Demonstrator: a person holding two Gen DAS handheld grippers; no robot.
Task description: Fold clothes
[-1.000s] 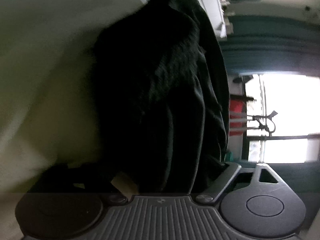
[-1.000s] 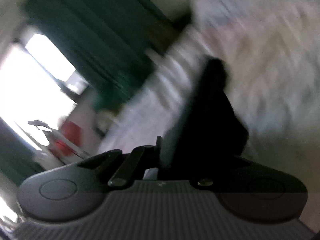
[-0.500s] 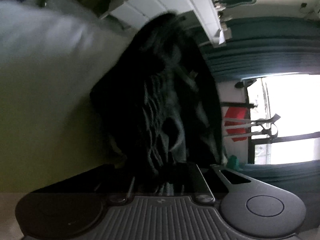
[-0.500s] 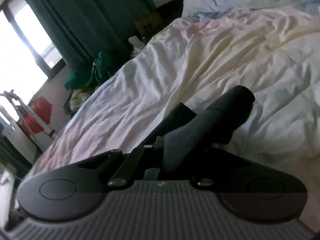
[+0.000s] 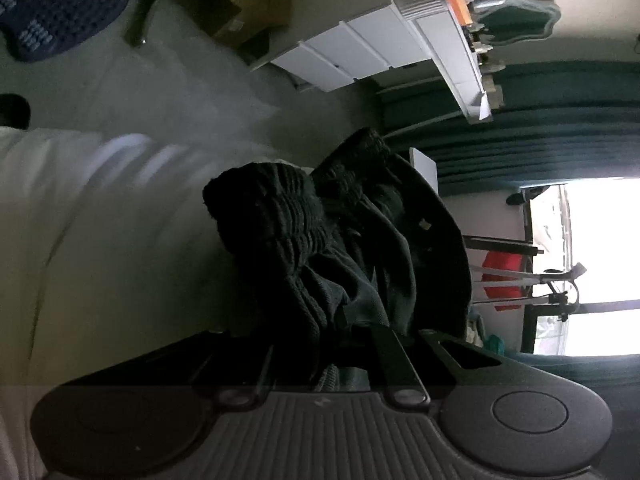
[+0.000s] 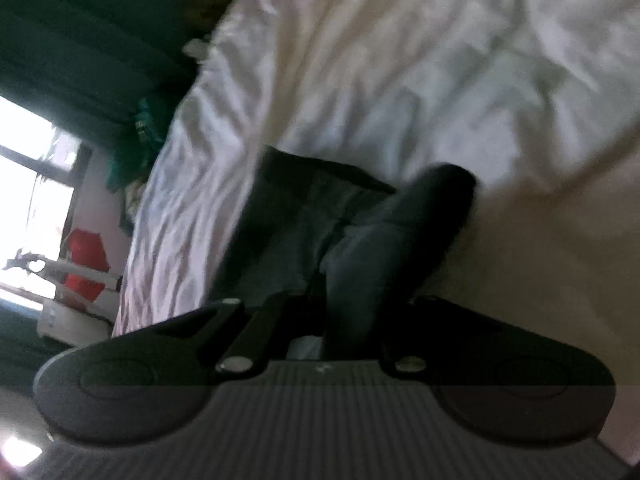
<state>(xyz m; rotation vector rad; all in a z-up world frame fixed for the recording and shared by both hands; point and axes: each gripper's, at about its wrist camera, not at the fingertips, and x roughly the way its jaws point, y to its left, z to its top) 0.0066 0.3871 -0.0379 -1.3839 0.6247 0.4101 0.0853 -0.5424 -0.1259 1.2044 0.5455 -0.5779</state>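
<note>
One black garment (image 5: 340, 248) — ribbed knit, bunched — hangs straight ahead of the left tool (image 5: 332, 344), whose jaws are clamped on its folds. The left view is rolled sideways. The right tool (image 6: 340, 288) is also tilted, jaws closed on one dark sleeve (image 6: 392, 236) of the same cloth. One rumpled pale bed (image 6: 400, 80) lies beyond it — one window (image 5: 592, 264) to the left tool's right.

Garment (image 5: 304, 248): black ribbed knit cloth, matt, coarse.
Bed sheet (image 6: 400, 60): pale cloth, matt, wrinkled.
Left gripper (image 5: 348, 344): dark matt plastic, ribbed housing.
Drawer unit (image 5: 360, 52): white, smooth fronts.
</note>
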